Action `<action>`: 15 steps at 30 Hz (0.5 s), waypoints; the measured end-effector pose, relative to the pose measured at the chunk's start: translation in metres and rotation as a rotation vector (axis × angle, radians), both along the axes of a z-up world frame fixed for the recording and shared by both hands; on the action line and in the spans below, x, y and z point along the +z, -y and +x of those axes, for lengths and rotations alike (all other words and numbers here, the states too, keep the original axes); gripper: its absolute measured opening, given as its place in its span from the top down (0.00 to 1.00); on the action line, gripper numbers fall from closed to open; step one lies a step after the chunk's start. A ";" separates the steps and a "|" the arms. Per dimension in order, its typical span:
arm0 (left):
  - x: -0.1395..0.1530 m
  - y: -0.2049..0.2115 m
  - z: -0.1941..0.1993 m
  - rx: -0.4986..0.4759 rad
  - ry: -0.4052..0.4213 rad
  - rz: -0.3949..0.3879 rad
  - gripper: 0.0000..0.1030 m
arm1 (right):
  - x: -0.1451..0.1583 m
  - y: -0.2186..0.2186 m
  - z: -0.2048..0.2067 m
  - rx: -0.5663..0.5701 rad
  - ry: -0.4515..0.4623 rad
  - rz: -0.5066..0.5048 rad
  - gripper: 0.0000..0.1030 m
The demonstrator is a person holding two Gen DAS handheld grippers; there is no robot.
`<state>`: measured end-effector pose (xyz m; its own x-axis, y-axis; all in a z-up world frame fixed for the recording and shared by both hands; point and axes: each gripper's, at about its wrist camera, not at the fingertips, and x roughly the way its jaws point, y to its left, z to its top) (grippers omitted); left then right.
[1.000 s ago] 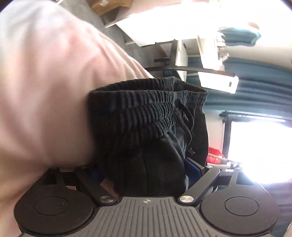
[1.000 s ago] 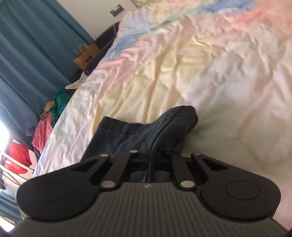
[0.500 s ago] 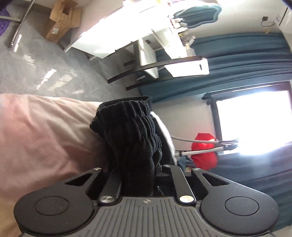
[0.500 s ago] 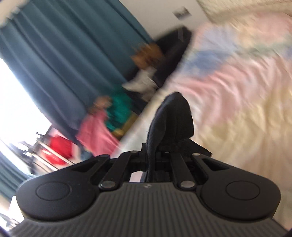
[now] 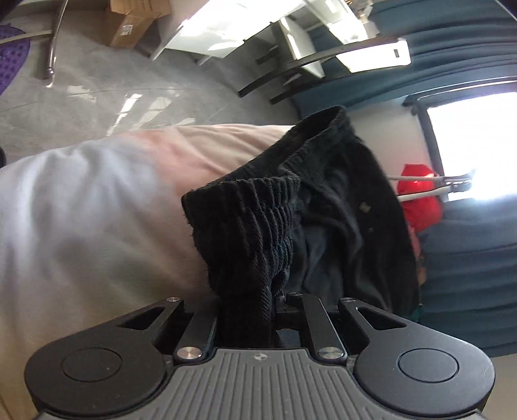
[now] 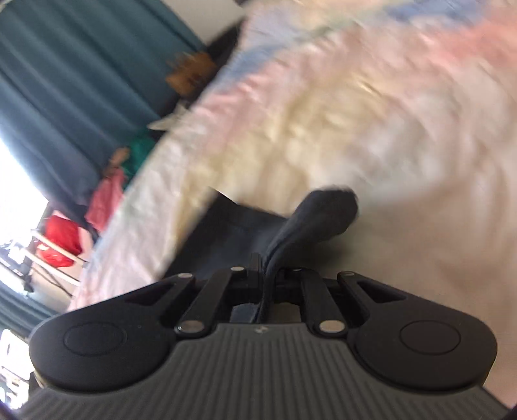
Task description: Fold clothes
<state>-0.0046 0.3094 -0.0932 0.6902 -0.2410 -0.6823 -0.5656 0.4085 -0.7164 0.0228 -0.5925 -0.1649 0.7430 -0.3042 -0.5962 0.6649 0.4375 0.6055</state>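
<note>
the left gripper [image 5: 247, 310] is pinching the ribbed waistband [image 5: 245, 226] of the black shorts [image 5: 339, 219], which are hanging toward 1 o'clock over the bedsheet [image 5: 97, 210]. the right gripper [image 6: 269, 278] is clamping a dark fabric corner [image 6: 320, 216]. each bite is looking thin, so a tug is risking a slipping, lopsided fold.

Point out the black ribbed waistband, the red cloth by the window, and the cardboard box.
black ribbed waistband [image 5: 245, 223], left wrist view, bunched ribbing
red cloth [image 5: 420, 200], left wrist view, its middle
cardboard box [image 5: 135, 19], left wrist view, labelled side
</note>
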 end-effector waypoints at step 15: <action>0.043 0.046 0.023 -0.315 -0.078 0.545 0.11 | 0.030 -0.031 -0.012 0.140 -0.171 -0.226 0.53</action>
<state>0.0187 0.2635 -0.0506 0.5860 -0.0285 -0.8098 -0.4005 0.8586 -0.3201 0.0112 -0.5614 -0.1346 0.6817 -0.3449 -0.6453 0.6727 0.6424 0.3672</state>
